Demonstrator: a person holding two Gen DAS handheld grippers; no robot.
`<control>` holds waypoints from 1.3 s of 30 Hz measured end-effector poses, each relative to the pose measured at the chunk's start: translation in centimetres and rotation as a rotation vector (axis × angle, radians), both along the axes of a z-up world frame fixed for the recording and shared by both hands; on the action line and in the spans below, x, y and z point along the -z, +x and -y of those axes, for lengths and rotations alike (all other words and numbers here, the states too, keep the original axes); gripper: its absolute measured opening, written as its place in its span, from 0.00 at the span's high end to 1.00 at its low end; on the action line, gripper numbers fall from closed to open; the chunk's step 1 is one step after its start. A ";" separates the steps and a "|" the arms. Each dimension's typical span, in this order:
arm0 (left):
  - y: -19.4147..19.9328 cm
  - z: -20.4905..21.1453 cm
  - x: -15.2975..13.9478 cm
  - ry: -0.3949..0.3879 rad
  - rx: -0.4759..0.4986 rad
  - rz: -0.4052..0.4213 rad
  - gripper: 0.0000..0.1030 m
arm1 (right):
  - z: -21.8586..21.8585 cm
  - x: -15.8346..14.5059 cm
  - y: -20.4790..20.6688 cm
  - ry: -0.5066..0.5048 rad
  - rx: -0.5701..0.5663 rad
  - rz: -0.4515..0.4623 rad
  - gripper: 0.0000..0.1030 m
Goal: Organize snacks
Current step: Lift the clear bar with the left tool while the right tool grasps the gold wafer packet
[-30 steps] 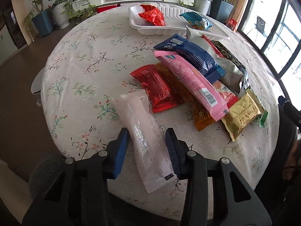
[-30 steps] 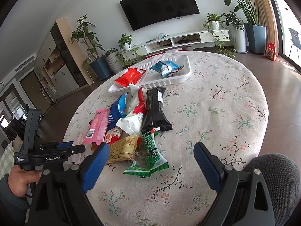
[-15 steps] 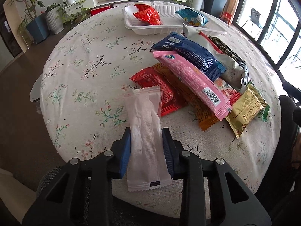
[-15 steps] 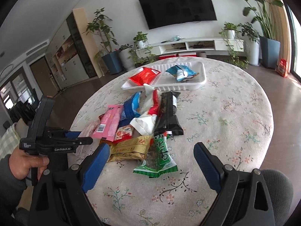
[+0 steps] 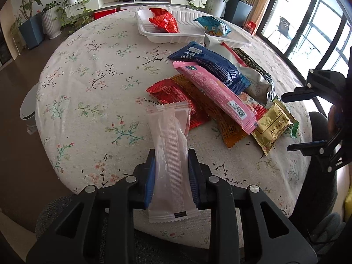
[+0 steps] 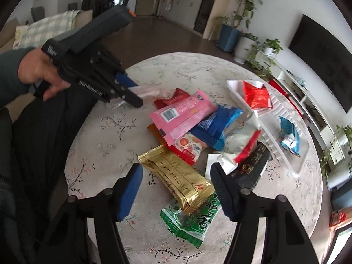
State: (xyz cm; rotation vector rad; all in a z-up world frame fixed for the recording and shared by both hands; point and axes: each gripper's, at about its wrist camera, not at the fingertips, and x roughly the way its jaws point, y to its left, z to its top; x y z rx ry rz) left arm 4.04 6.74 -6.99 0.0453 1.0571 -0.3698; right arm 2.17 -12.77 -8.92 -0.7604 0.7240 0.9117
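My left gripper (image 5: 171, 154) holds a clear, pale pink packet (image 5: 169, 140) by its long sides, raised off the table, and its jaws are still closing on it. The right wrist view shows that gripper (image 6: 129, 90) with the packet (image 6: 149, 90) sticking out ahead of it. My right gripper (image 6: 176, 169) hangs over the pile, jaws closing, with a gold packet (image 6: 182, 182) between them but untouched. The pile also holds a pink packet (image 5: 215, 92), a blue one (image 5: 215, 66), a red one (image 5: 173, 96) and an orange one (image 5: 220, 118). A white tray (image 5: 167, 38) at the far side holds a red bag (image 5: 164, 21) and a light blue bag (image 5: 212, 25).
A green packet (image 6: 193, 222) and a black one (image 6: 253, 167) lie at the pile's near end. The round table has a flowered cloth (image 5: 92, 83). A grey chair back (image 5: 57, 211) stands under my left gripper. A person's hand (image 6: 37, 70) holds the left gripper.
The left jaws closed on the clear packet and lifted its end off the cloth. The right gripper rolled strongly, swung over the gold packet, and its jaws narrowed.
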 end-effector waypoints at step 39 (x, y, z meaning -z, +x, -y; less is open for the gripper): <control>-0.3 -0.3 0.1 -0.068 0.056 0.010 0.76 | 1.2 0.4 2.0 -0.011 0.119 -0.292 0.68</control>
